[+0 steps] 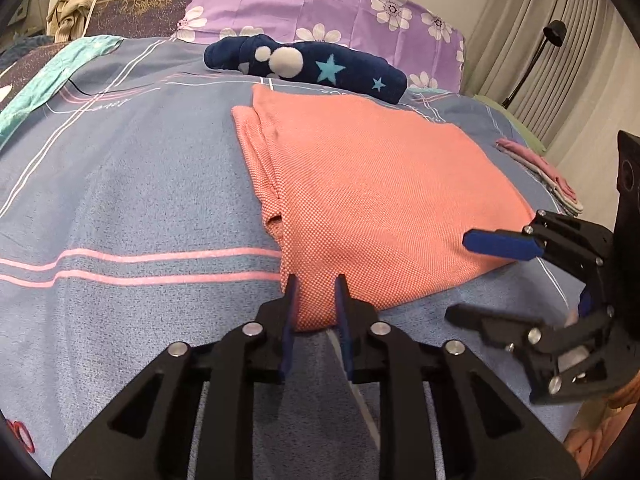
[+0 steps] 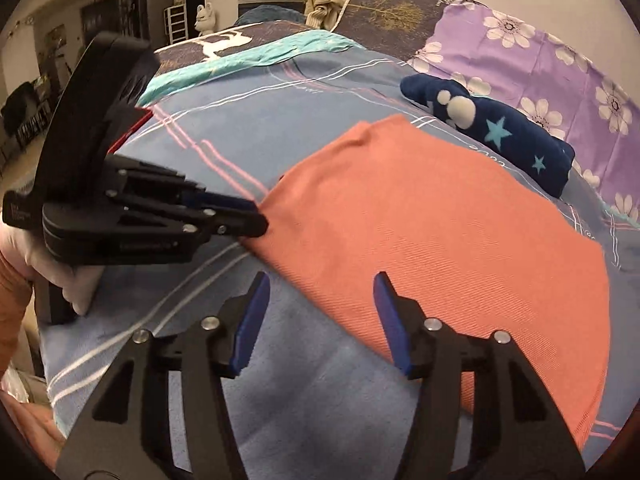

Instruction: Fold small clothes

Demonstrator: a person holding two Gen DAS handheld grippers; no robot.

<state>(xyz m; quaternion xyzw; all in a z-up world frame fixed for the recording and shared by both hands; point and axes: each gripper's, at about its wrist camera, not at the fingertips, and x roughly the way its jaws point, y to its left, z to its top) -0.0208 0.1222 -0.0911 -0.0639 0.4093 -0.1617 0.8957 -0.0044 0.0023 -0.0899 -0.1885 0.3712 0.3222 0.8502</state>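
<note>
A salmon-orange garment (image 1: pixel 372 200), folded into a rough rectangle, lies flat on the blue-grey bedspread (image 1: pixel 132 200). My left gripper (image 1: pixel 316 284) is shut on its near corner, the cloth pinched between the blue pads. In the right wrist view the same left gripper (image 2: pixel 256 212) bites the garment's (image 2: pixel 440 240) left corner. My right gripper (image 2: pixel 320 284) is open, its jaws wide apart just above the garment's near edge, holding nothing. It also shows in the left wrist view (image 1: pixel 460 276) at the garment's right corner.
A dark-blue rolled garment with stars and white dots (image 1: pixel 304 66) lies behind the orange one. A purple flowered pillow (image 1: pixel 328 4) stands at the back. A small pink folded stack (image 1: pixel 540 176) lies at the right bed edge. A teal cloth (image 1: pixel 52 76) lies far left.
</note>
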